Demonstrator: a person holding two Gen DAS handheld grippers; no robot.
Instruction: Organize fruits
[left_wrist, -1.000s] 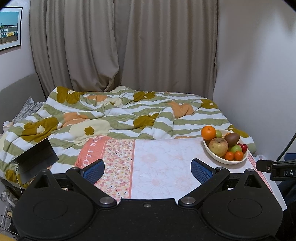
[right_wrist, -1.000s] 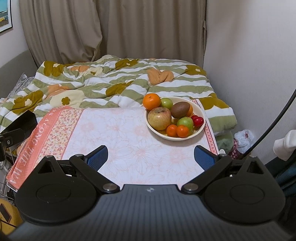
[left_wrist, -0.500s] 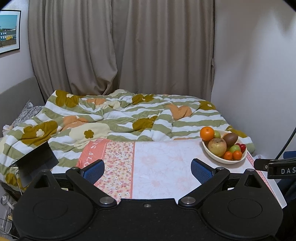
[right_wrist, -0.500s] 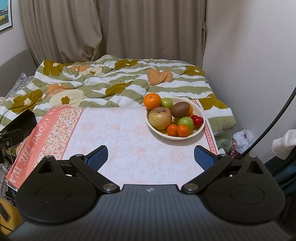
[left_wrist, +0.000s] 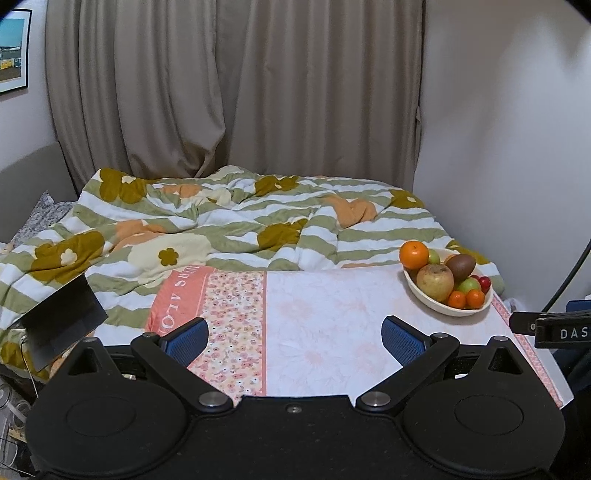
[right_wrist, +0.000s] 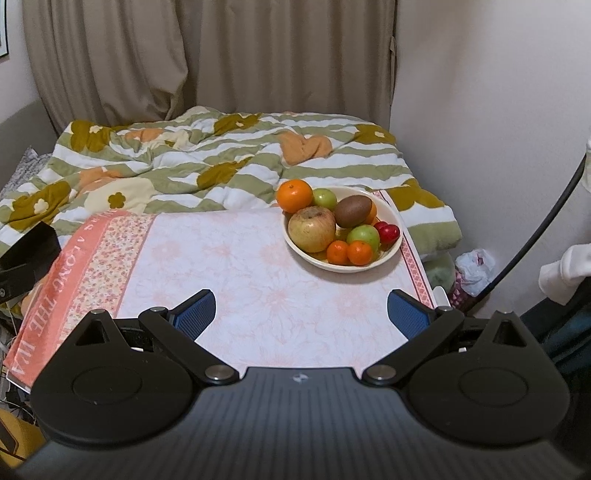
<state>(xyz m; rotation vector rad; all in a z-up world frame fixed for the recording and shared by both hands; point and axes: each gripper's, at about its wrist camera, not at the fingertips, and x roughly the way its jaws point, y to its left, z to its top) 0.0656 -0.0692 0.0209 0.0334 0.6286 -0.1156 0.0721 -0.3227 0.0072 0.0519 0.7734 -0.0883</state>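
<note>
Red fruit (right_wrist: 389, 232) clearer right view — bowl (left_wrist: 436, 303) edge-on left.

Both wrist cams forward, shared bowl (left_wrist: 448, 312) (right_wrist: 343, 264).

The fruit bowl (right_wrist: 342, 264) sits closer and lower in the right wrist view than before; left view tilts upward.

"ALONG THE" on tablecloth (right_wrist: 55, 280); "DAS" on black device (left_wrist: 561, 332)
</note>
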